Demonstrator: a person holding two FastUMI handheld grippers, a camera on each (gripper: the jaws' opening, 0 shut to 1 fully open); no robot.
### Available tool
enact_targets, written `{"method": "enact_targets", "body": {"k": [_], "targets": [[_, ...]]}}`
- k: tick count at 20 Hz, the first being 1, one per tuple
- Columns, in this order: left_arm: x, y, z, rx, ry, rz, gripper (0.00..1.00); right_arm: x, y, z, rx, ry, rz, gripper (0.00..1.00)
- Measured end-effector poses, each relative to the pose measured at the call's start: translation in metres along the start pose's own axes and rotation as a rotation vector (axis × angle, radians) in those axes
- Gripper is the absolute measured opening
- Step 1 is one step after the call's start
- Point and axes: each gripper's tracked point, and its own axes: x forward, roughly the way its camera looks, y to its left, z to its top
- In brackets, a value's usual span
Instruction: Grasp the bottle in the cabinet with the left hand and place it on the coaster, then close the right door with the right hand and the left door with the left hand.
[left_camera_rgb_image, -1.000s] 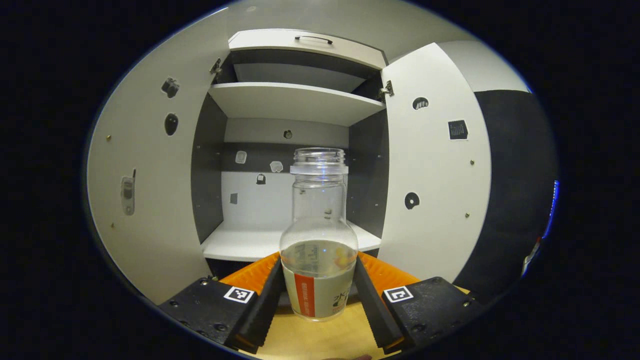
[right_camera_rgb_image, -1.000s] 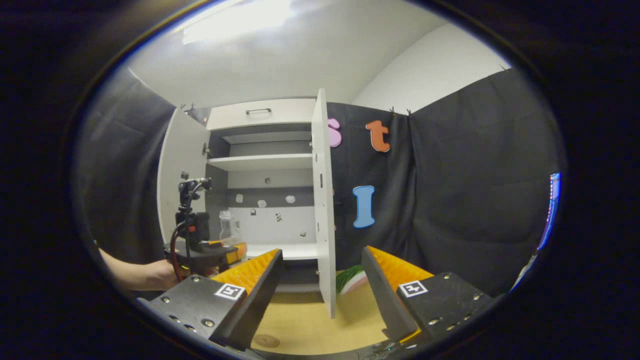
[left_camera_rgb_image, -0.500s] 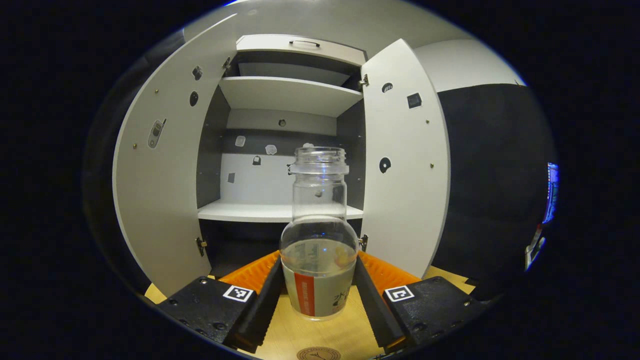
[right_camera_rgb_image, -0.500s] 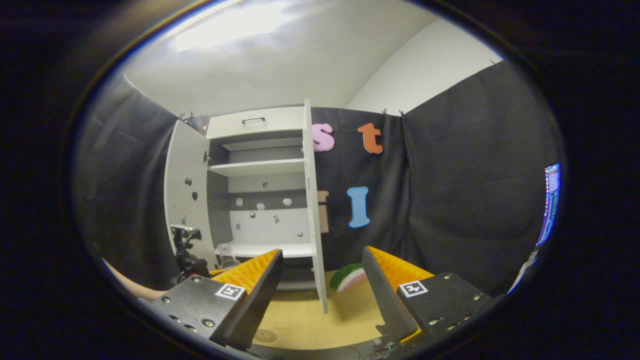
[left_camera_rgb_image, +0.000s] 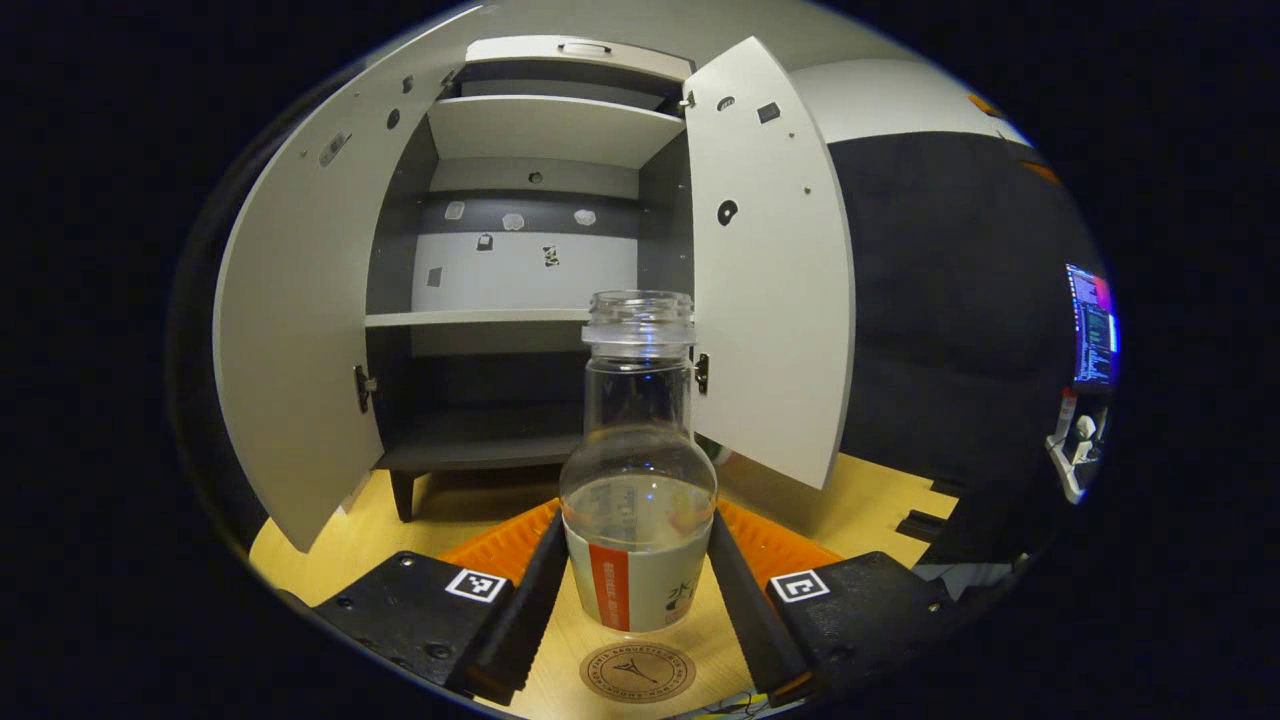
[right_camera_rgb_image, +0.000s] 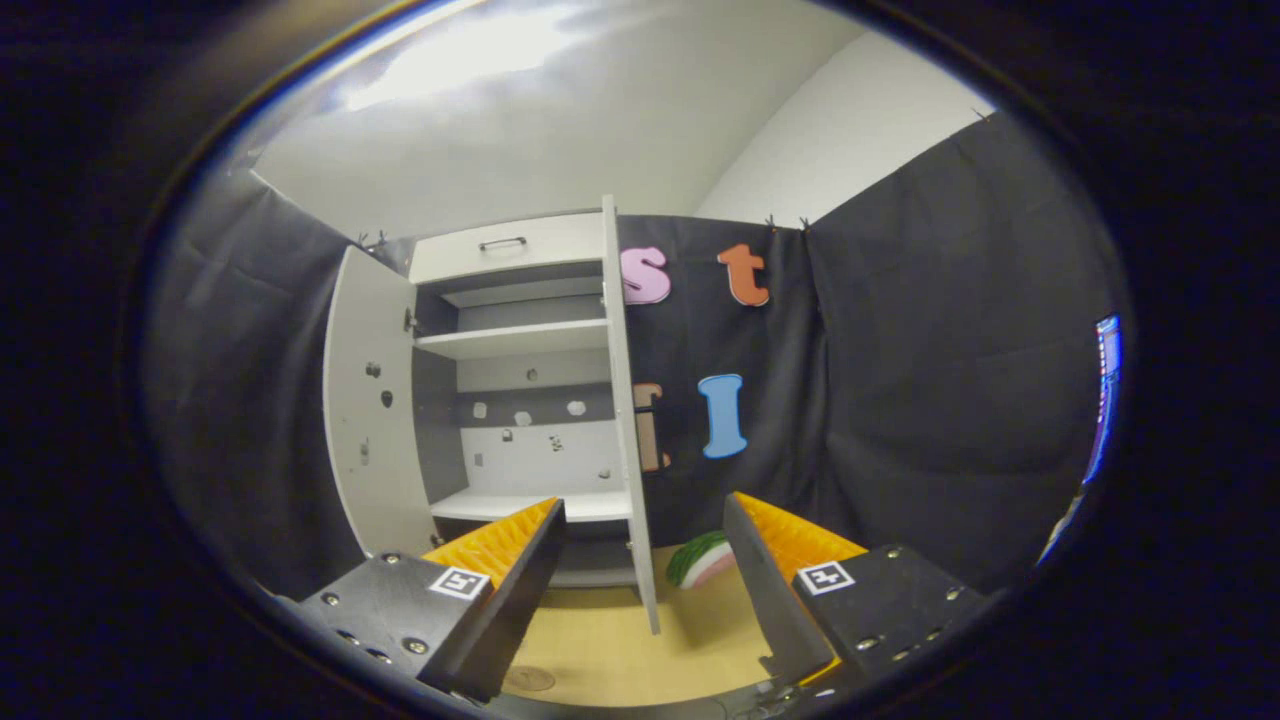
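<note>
1. Since a second ago the left gripper (left_camera_rgb_image: 638, 590) has come back out of the cabinet (left_camera_rgb_image: 530, 330) and down toward the counter (left_camera_rgb_image: 860, 500); the shelves that sat level with the bottle (left_camera_rgb_image: 638, 470) now sit higher in the left gripper view, and the coaster (left_camera_rgb_image: 637, 671) has come into sight below.
2. In the right gripper view, the other gripper and the forearm that showed at lower left a second ago have left the picture.
3. Left gripper: jaws closed against both sides of the bottle's labelled lower body, holding it upright.
4. Bottle: clear, no cap, wide mouth on top, white and orange label low down. It sits in front of the open cabinet, out of it, with its base just behind the coaster in the left gripper view. Whether the base touches the counter cannot be told.
5. Coaster: round, brown, printed ring, flat on the wooden counter between the left fingers (left_camera_rgb_image: 520, 610), at the bottom edge of the view.
6. Cabinet: both doors stand open. In the left gripper view the left door (left_camera_rgb_image: 300, 330) swings wide and the right door (left_camera_rgb_image: 775, 280) angles outward; small stickers dot the door insides and the back panel.
7. Right gripper (right_camera_rgb_image: 645, 590): jaws wide apart, nothing between them, held off from the cabinet (right_camera_rgb_image: 520, 400).
8. In the right gripper view, the right door (right_camera_rgb_image: 625, 420) shows edge-on, just left of centre. A watermelon-slice object (right_camera_rgb_image: 700, 560) lies on the counter (right_camera_rgb_image: 620, 640) beside that door's bottom corner, ahead of the right fingers (right_camera_rgb_image: 770, 570).
</note>
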Motion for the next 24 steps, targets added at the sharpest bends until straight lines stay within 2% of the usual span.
{"method": "enact_targets", "body": {"k": [2,4,5,7,9,10,15,18,21,24], "targets": [[0.001,-0.005,-0.026,0.028,0.017,-0.040,0.81,0.011,0.002,-0.004,0.028,0.008,0.003,0.94],[0.002,-0.007,-0.045,0.066,0.019,-0.057,0.81,0.021,0.003,-0.002,0.007,0.000,-0.014,0.96],[0.003,-0.010,-0.056,0.082,0.035,-0.066,0.81,0.025,0.008,0.001,-0.010,-0.006,0.001,0.96],[0.004,-0.017,-0.060,0.102,0.017,-0.091,0.81,0.031,0.021,-0.001,-0.039,-0.001,0.037,0.96],[0.001,-0.023,-0.061,0.125,0.006,-0.110,0.81,0.038,0.022,-0.010,-0.071,0.027,0.040,0.96],[0.001,-0.023,-0.067,0.120,0.024,-0.118,0.81,0.040,0.018,-0.014,-0.090,0.039,0.028,0.94],[-0.002,-0.015,-0.083,0.084,0.068,-0.138,0.82,0.047,0.015,-0.019,-0.121,0.058,-0.015,0.96],[-0.002,-0.015,-0.097,0.073,0.104,-0.155,0.82,0.050,0.027,-0.020,-0.109,0.054,0.004,0.96],[0.001,-0.014,-0.094,0.056,0.077,-0.149,0.82,0.057,0.048,-0.028,-0.082,0.065,0.042,0.94],[0.001,-0.017,-0.105,0.042,0.096,-0.167,0.82,0.064,0.051,-0.041,-0.096,0.106,0.037,0.96]]}}
